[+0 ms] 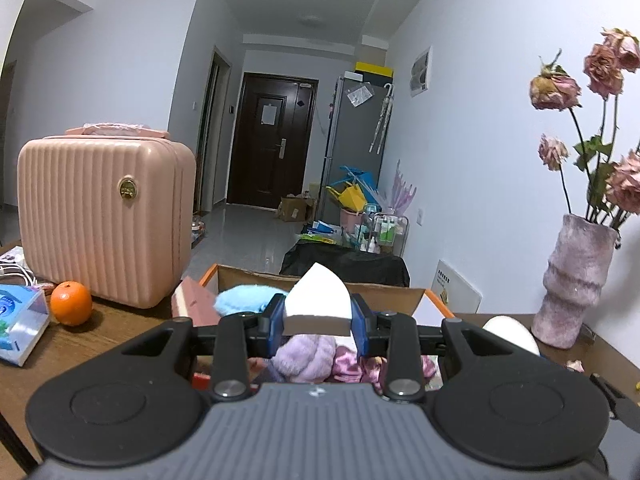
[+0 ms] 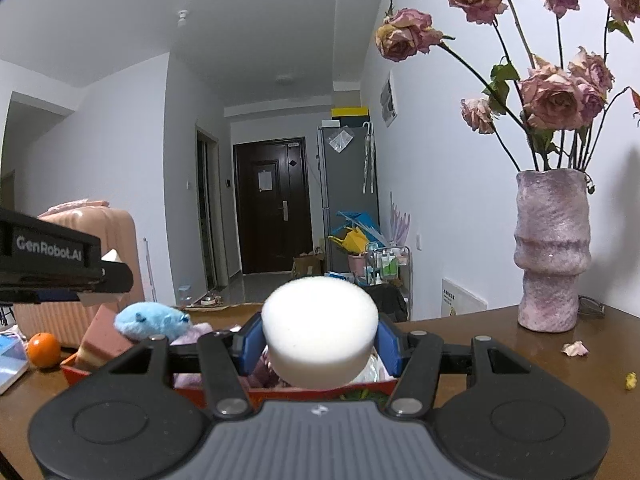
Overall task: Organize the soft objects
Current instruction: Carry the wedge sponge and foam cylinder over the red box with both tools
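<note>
My left gripper (image 1: 318, 318) is shut on a white wedge-shaped sponge (image 1: 318, 300), held above an open cardboard box (image 1: 384, 294). The box holds a blue plush toy (image 1: 244, 298), a purple plush (image 1: 306, 358) and pink soft items (image 1: 352, 362). My right gripper (image 2: 320, 346) is shut on a round white sponge (image 2: 320, 330), above the same box, whose red front wall (image 2: 360, 388) shows with the blue plush (image 2: 154, 318) inside. The left gripper's body (image 2: 48, 258) shows at the left of the right wrist view. The round sponge (image 1: 510, 330) also shows in the left wrist view.
A pink ribbed case (image 1: 104, 220) stands at the left on the wooden table (image 1: 92, 344), with an orange (image 1: 71, 303) and a tissue pack (image 1: 20, 322) beside it. A purple vase of dried roses (image 2: 552, 252) stands at the right. Petal scraps (image 2: 575, 348) lie near it.
</note>
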Tool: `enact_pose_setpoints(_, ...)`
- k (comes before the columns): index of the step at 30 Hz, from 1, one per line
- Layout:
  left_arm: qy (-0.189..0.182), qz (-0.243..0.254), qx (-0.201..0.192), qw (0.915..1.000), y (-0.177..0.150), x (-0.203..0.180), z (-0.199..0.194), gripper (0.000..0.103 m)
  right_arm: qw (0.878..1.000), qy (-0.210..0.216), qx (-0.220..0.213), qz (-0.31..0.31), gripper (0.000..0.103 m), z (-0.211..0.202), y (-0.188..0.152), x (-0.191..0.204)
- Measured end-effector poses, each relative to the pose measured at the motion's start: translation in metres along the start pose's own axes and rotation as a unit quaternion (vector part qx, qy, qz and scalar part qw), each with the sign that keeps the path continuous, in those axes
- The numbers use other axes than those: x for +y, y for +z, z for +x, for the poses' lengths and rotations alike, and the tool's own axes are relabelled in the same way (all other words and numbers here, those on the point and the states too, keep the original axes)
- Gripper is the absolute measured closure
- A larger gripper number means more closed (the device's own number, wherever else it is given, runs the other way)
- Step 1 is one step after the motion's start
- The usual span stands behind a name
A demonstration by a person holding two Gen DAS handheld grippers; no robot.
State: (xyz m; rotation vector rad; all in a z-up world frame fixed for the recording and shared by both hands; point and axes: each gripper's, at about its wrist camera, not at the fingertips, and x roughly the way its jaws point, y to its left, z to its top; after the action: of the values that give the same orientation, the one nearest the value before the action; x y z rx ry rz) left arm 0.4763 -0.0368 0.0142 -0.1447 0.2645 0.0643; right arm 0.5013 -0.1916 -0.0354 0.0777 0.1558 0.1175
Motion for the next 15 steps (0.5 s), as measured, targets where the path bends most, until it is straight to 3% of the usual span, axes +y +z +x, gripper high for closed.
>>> enact_pose_setpoints(15,0.012,-0.007,-0.005,0.9999,0.018,0.0,0.067,0.069,1.0,-0.005,-0.003,-0.004,0.047,0.067,0.009,-0.005)
